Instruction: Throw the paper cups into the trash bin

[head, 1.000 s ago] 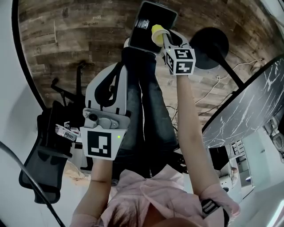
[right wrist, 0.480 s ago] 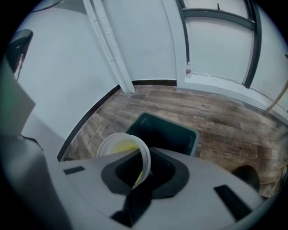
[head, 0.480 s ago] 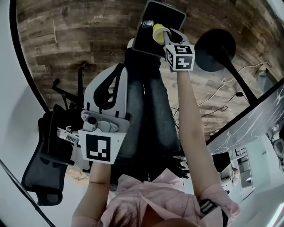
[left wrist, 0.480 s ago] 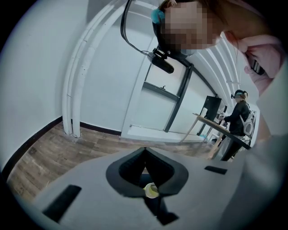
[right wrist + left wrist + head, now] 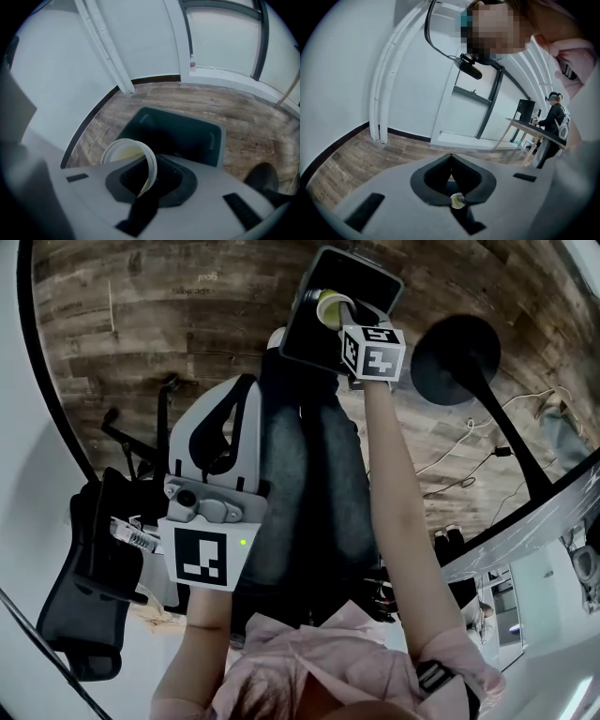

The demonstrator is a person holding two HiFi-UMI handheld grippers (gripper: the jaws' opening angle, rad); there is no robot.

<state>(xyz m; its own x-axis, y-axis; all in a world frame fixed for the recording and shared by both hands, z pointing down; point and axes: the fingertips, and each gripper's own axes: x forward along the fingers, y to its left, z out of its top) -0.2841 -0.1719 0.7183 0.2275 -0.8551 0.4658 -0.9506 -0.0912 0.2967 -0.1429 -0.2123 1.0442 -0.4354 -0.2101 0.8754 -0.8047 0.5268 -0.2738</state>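
right gripper (image 5: 152, 161) clamps paper cup (image 5: 123, 152) rim | cup above trash bin (image 5: 187, 133) | left gripper (image 5: 450, 159) clenched, empty

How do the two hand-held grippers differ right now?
The right hand-held gripper pinches a paper cup by its rim; the left hand-held gripper holds nothing, jaws together. The right points down at the trash bin; the left looks out across the floor. Each carries a marker cube: right, left.
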